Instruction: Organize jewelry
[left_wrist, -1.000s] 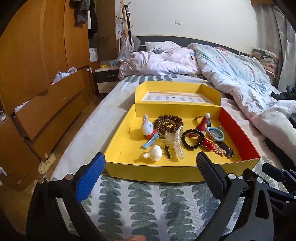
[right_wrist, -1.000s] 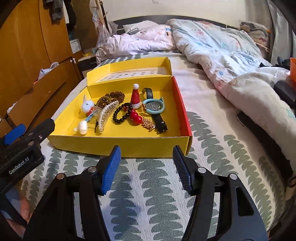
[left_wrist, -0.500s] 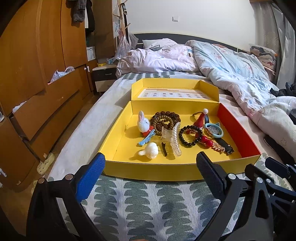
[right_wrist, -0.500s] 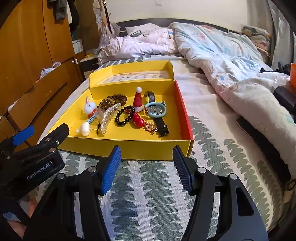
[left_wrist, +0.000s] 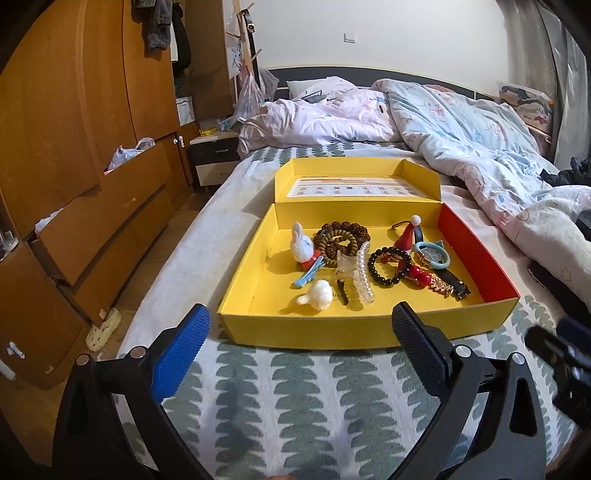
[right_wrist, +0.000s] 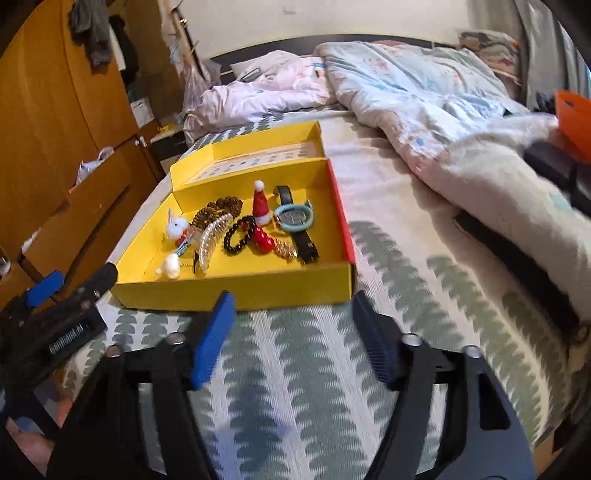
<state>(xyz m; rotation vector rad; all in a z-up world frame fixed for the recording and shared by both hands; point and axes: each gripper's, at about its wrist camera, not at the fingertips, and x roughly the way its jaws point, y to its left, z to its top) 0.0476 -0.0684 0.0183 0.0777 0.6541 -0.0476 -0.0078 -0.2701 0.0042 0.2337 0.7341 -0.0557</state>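
Observation:
An open yellow box (left_wrist: 258, 295) (right_wrist: 236, 291) lies on the bed, holding jewelry: a white rabbit charm (left_wrist: 301, 245), brown bead bracelets (left_wrist: 338, 242), a pearl hair clip (left_wrist: 364, 275), a black bead bracelet (left_wrist: 389, 266), a red Santa hat charm (left_wrist: 406, 236) and a blue-rimmed watch (left_wrist: 430, 254) (right_wrist: 295, 218). My left gripper (left_wrist: 301, 332) hovers open just before the box's near wall, nothing between its fingers. My right gripper (right_wrist: 291, 317) hangs near the box's front right corner; its jaws are opening and hold nothing.
The patterned bedspread (left_wrist: 314, 387) stretches in front of the box. Rumpled quilts (left_wrist: 461, 129) pile up behind and to the right. Wooden wardrobe drawers (left_wrist: 92, 221) line the left side, with a nightstand (left_wrist: 214, 162) at the head. An orange object (right_wrist: 574, 118) sits far right.
My right gripper has shifted rightward and rolled, and its jaws have widened. The box now sits further left in its view. The left gripper has barely moved.

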